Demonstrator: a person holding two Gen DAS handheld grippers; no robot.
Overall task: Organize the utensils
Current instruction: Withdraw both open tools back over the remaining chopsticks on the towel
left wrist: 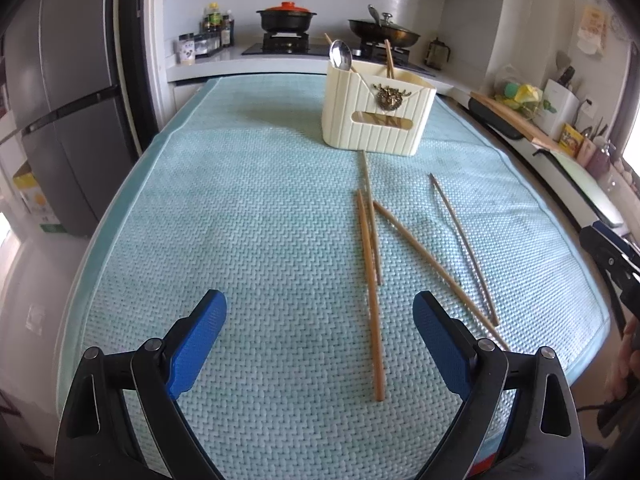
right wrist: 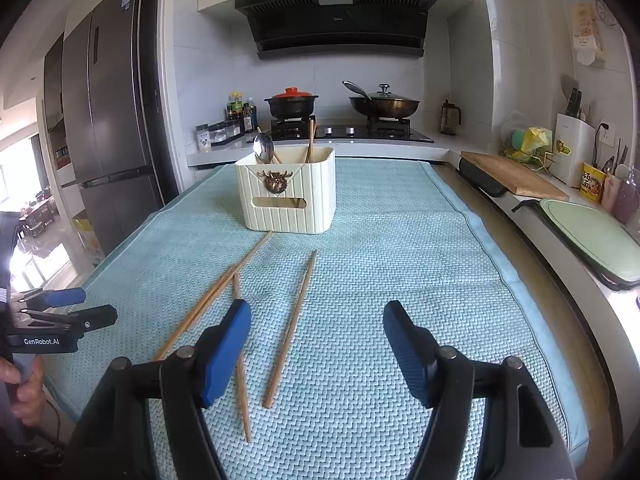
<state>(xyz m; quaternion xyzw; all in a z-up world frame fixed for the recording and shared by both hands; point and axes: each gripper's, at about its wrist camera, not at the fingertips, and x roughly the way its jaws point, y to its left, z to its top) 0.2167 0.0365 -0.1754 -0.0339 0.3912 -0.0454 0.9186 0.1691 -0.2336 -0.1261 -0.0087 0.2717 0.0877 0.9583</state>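
Right wrist view has the right hand-held gripper with its blue pads standing wide and nothing between them, hovering low over the teal cloth on the table. Just ahead and a little left of its centre line lies a single chopstick, its long axis running almost straight away from the camera, tilted slightly rightward at the far end; its near end sits between the pads' lines, closer to the left pad. Another chopstick passes under or beside the left pad, and two more slant off to the left toward the holder, which stands upright further on with a spoon and chopsticks already in it. In the left wrist view the left hand-held gripper is likewise wide and empty, and the nearest stick lies just inside its right pad, also pointing away along the fingers. The right hand-held gripper seems better placed for the lone stick; since that stick lies along the fingers and not across them, closing as posed would likely meet it lengthwise, so a roll of the wrist or a sideways approach looks needed.
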